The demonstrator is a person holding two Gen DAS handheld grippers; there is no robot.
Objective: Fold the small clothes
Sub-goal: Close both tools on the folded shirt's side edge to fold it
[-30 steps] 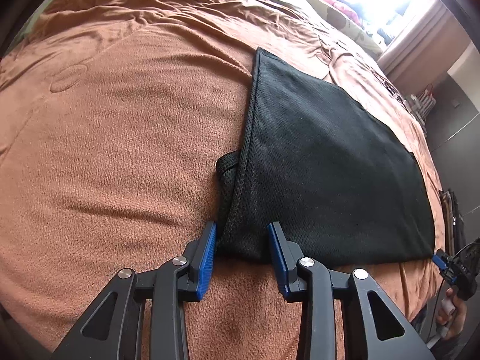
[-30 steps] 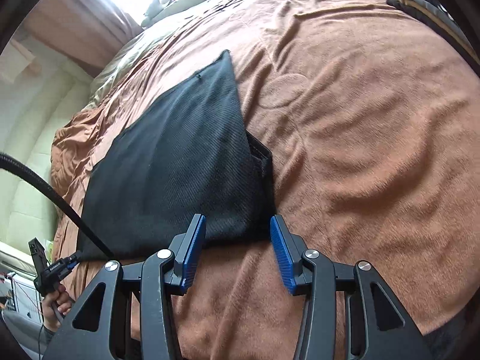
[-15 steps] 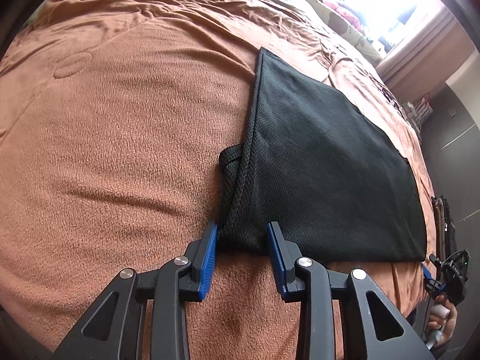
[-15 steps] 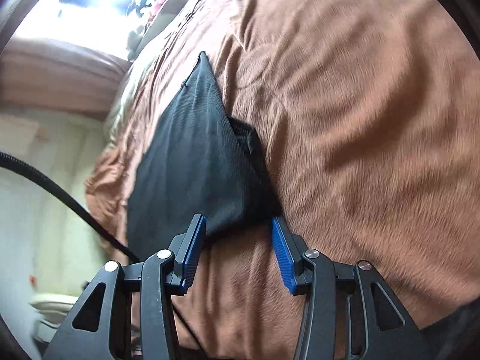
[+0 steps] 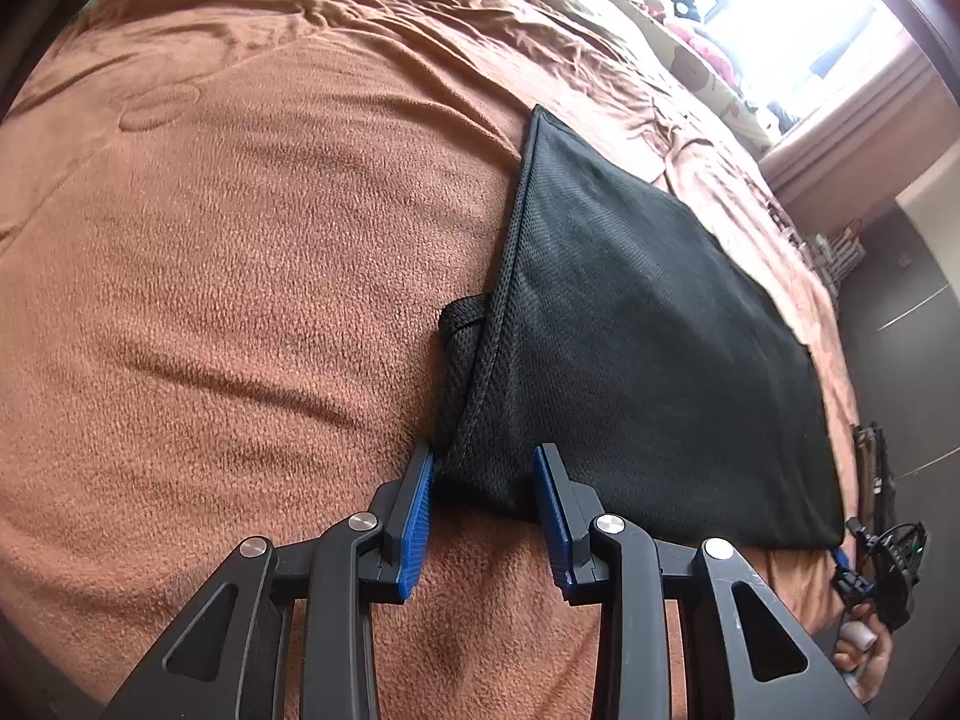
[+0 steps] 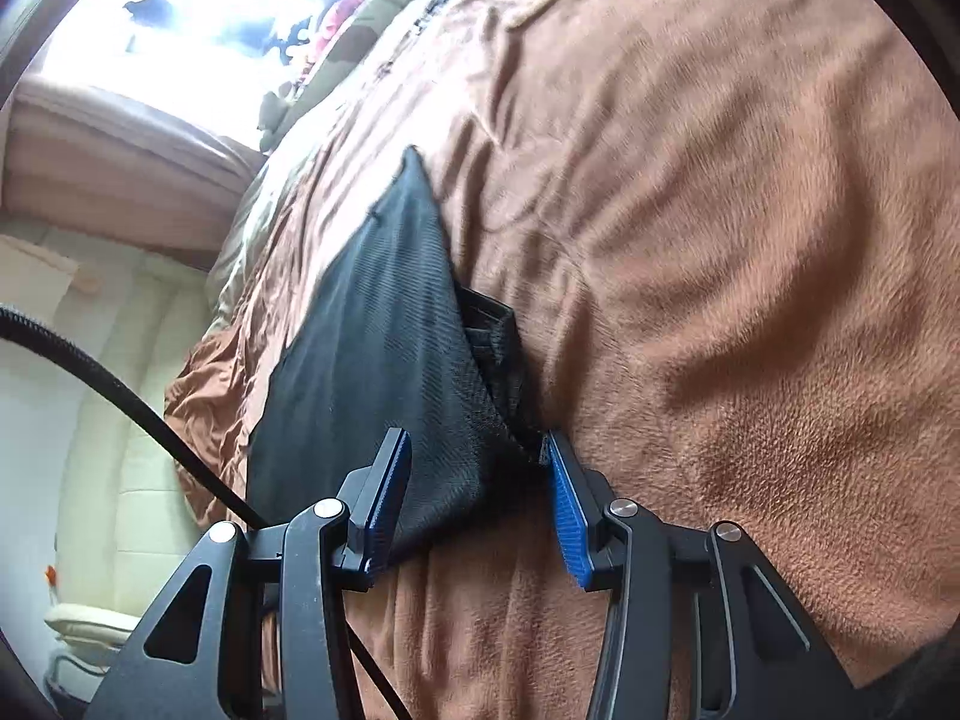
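The black mesh garment (image 5: 648, 348) lies flat on the brown fleece blanket (image 5: 252, 276) of the bed, a folded layer poking out beneath its edge. My left gripper (image 5: 483, 510) and my right gripper (image 6: 474, 510) each straddle a near corner, jaws spread wide, clamping nothing.

- Daylight floods in from a window (image 5: 798, 18) at the bed's far end; it is blown out to white in both views.
- The brown fleece blanket (image 5: 240, 276) is evenly lit, with soft shadows in its wrinkles.
- The black mesh garment (image 5: 630, 360) reads dark, its weave sharp in the left view.
- The right view is softer, smeared by motion.
- Fisheye bending curves the edges; the corners are black.
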